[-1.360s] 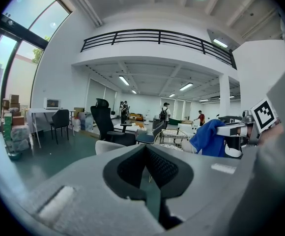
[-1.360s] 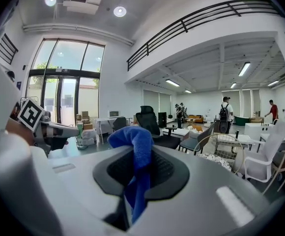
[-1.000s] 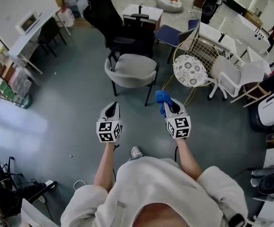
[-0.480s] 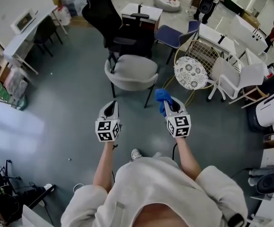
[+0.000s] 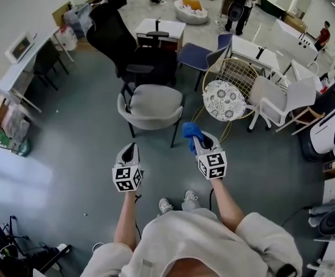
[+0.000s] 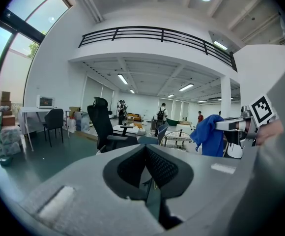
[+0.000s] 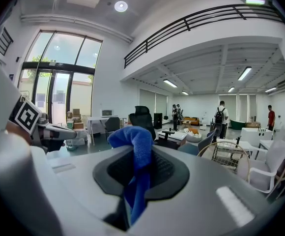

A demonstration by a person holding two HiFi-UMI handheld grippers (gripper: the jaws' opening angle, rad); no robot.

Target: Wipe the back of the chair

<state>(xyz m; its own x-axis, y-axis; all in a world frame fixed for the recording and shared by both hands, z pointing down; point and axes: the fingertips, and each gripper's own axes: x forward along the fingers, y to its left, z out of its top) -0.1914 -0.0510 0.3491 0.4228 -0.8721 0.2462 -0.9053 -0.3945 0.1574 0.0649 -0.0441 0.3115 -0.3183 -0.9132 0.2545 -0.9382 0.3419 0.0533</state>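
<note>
Furniture crowds a tall, bright hall with a railed gallery overhead, and it all stands on a smooth grey-green floor (image 5: 69, 137). At the centre is the grey chair (image 5: 151, 105), a low tub seat on dark legs, with its curved back turned toward us.

Directly beyond the grey chair stands a black office chair (image 5: 112, 36). To the grey chair's right is a gold wire chair (image 5: 224, 100) with a patterned round cushion, and farther right are white chairs (image 5: 283, 100). Far off to the grey chair's left, a white desk (image 5: 23, 56) runs along the wall. Well past the grey chair, people (image 5: 237, 4) stand at the far end of the hall.

We stand on the near side of the grey chair with both tools raised. Our right gripper (image 5: 199, 140) is clenched on a blue cloth (image 5: 189, 131), and its own view shows the fabric pinched between the pads and bunched above them (image 7: 135, 156). The cloth hangs just short of the grey chair's right rear corner and is not touching the back. Our left gripper (image 5: 129, 152) is level with the right one, near the chair's left rear leg. Its jaws are pressed together on nothing (image 6: 150, 171).
</note>
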